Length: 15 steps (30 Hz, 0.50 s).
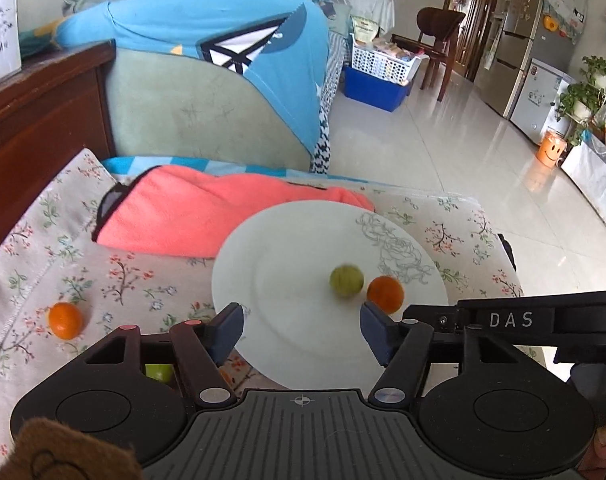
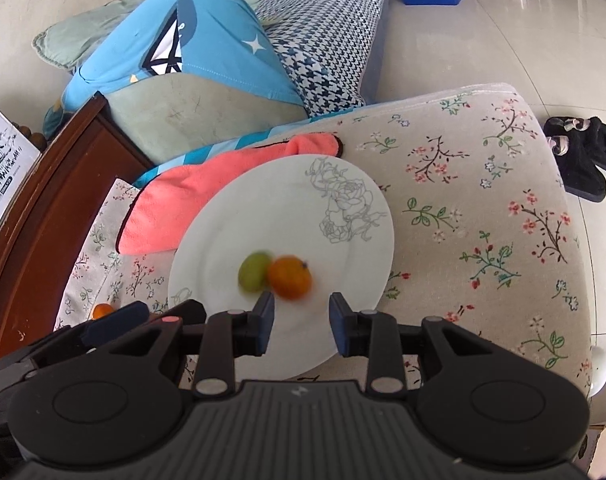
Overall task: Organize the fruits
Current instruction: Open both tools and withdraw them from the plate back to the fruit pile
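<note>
A white plate (image 1: 287, 240) with a grey rose drawing rests on the floral cushion. On it lie a green fruit (image 1: 346, 281) and a small orange (image 1: 385, 294), touching and blurred. My left gripper (image 1: 301, 316) hovers over the plate's near rim, open, nothing between its pads. In the right wrist view the green fruit (image 2: 255, 271) and orange (image 2: 290, 282) lie just beyond my right gripper (image 2: 301, 308), whose jaws stand narrowly apart with only bare plate (image 2: 303, 208) between them. Another orange (image 1: 65, 320) lies on the cloth to the left. A second green fruit (image 1: 159, 372) shows through the left gripper's frame.
A pink towel (image 1: 207, 216) lies against the plate's far-left rim. Behind it are a green cushion (image 1: 191, 108), a blue garment (image 1: 263, 48) and a wooden armrest (image 1: 35, 120). The floral cushion (image 2: 483, 208) ends at the right above tiled floor, where black slippers (image 2: 579, 156) lie.
</note>
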Tool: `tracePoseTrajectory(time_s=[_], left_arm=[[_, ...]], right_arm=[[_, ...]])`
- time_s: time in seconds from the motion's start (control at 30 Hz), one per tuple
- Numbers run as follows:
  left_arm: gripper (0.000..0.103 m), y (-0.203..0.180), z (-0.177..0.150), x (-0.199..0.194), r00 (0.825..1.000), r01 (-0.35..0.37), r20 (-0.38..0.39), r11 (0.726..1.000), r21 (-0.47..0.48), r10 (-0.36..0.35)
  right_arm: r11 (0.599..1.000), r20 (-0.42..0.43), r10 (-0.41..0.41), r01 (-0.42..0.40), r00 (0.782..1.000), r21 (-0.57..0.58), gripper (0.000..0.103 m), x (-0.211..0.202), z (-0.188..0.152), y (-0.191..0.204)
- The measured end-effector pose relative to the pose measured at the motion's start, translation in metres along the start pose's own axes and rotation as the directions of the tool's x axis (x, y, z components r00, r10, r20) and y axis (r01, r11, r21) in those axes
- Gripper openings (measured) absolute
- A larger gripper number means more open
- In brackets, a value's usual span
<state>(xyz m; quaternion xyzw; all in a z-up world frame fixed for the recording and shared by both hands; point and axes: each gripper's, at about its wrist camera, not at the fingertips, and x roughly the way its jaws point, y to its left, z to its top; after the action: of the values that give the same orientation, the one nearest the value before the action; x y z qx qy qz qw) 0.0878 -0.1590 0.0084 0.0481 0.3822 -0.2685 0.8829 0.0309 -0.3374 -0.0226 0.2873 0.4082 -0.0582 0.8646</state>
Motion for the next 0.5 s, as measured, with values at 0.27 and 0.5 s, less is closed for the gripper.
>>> tracePoseTrajectory(time_s=[0.27, 0.5], left_arm=[[0.079, 0.011, 0.004, -0.013, 0.999, -0.032, 0.008, 0.999, -0.017, 0.032], [0.082, 0.019, 0.003, -0.017, 0.997, -0.076, -0.020, 0.997, -0.001, 0.076]], right_arm=[[0.999, -0.007, 0.026, -0.027, 1.000, -0.027, 0.032, -0.001, -0.003, 0.008], [0.992, -0.021, 0.044, -0.046, 0.999, -0.117, 0.038, -0.001, -0.011, 0.023]])
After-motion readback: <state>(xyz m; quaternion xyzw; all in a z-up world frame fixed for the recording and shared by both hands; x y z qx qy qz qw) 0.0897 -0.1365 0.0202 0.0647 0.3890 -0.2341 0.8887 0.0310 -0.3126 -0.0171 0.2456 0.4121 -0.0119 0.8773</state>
